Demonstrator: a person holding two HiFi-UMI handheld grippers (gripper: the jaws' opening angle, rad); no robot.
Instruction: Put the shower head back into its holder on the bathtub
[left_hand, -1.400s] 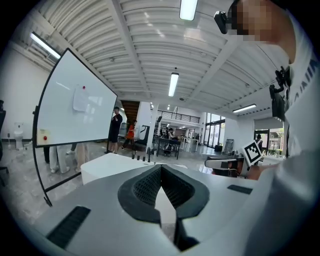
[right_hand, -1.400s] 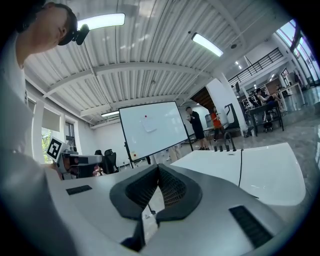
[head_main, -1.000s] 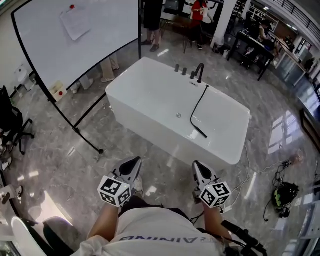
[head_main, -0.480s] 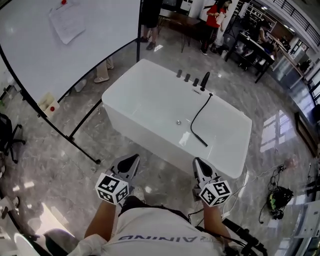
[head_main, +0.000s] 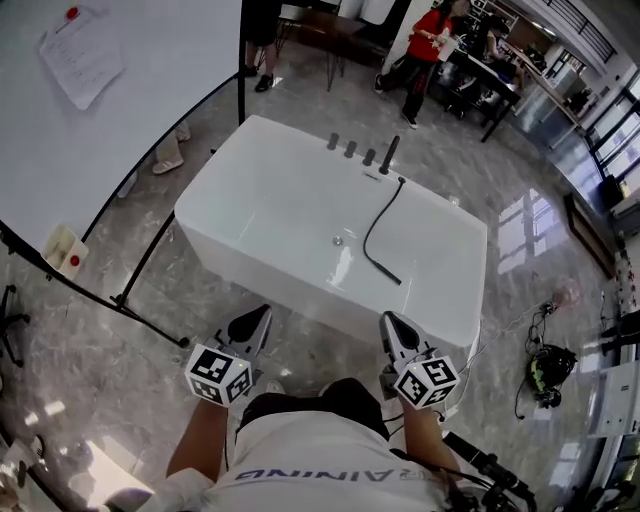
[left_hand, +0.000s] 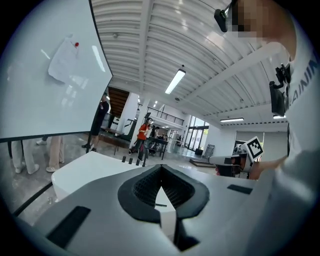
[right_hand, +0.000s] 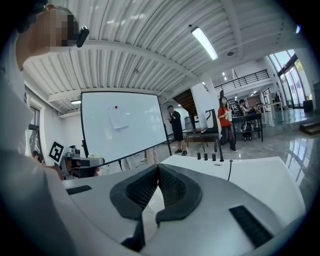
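shower head (head_main: 388, 273) in bathtub (head_main: 215, 225), beyond right claw (head_main: 389, 320)

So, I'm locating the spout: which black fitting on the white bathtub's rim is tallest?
The rightmost black fitting, nearest the black hose; the other three are short black knobs.

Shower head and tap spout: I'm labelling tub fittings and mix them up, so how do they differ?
The shower head lies flat inside the bathtub; the tap spout stands upright on its far rim. The shower head ends a curved hose; the tap spout stands beside three knobs. Both are slim and black.
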